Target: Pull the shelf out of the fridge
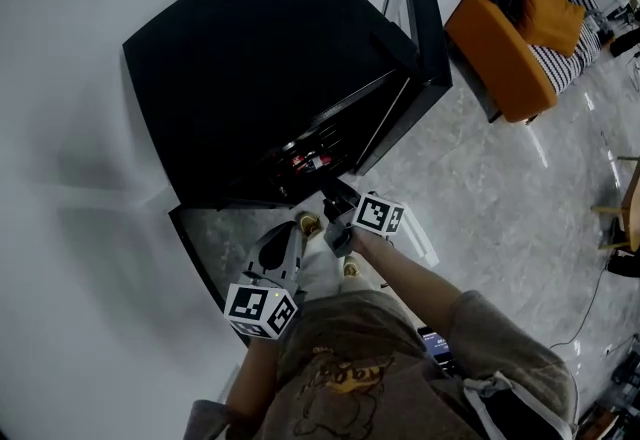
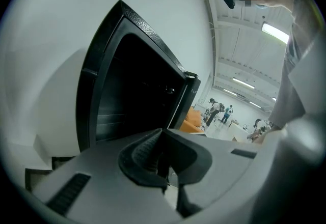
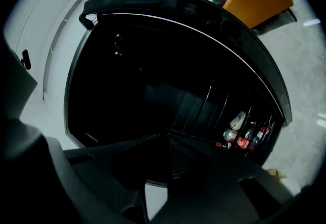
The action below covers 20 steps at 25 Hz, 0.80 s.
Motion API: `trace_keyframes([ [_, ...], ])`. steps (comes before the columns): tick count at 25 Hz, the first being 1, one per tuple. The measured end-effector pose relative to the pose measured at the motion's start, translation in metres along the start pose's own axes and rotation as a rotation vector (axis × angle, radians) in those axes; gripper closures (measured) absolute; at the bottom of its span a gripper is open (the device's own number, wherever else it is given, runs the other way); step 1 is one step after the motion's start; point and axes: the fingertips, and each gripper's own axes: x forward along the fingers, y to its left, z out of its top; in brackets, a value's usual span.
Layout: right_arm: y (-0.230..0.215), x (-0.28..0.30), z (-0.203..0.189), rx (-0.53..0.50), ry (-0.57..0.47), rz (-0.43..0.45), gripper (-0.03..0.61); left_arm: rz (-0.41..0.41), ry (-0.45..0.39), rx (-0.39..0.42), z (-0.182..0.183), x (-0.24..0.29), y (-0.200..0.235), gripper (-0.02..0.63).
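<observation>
A black fridge [image 1: 260,58] stands open in front of me, its door [image 1: 422,13] swung away to the right. Its inside is very dark; faint shelf lines [image 3: 204,108] run across the interior, and bottles [image 3: 239,131] with red labels stand low at the right. My right gripper [image 1: 338,196] is just in front of the fridge's opening, and its jaws meet with nothing seen between them [image 3: 164,139]. My left gripper [image 1: 285,248] hangs lower and further back, and it is shut and empty [image 2: 162,162]. It looks at the fridge [image 2: 137,90] from the side.
An orange armchair [image 1: 510,38] with a striped cushion stands right of the fridge door. A white wall lies behind and to the left of the fridge. The person's shoes [image 1: 308,223] are on the grey marble floor [image 1: 500,198] by the fridge's foot. Several people [image 2: 219,111] stand far off in the hall.
</observation>
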Motion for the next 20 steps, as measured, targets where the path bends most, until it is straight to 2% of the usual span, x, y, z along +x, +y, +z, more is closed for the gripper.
trace_keyframes([
  [2,-0.011,0.007,-0.003,0.024,-0.006,-0.014,0.547,0.007,0.005,-0.004,-0.001,0.0,0.004,0.614],
  [5,-0.023,0.019,-0.007,0.061,-0.008,-0.016,0.488,0.007,0.012,-0.002,-0.002,0.002,0.009,0.614],
  [13,-0.053,0.044,-0.004,0.138,-0.044,-0.014,0.483,0.014,0.033,-0.001,-0.012,0.002,0.016,0.614],
  [20,-0.074,0.069,0.006,0.154,-0.062,-0.018,0.483,0.041,0.044,-0.032,-0.026,-0.002,0.025,0.614],
])
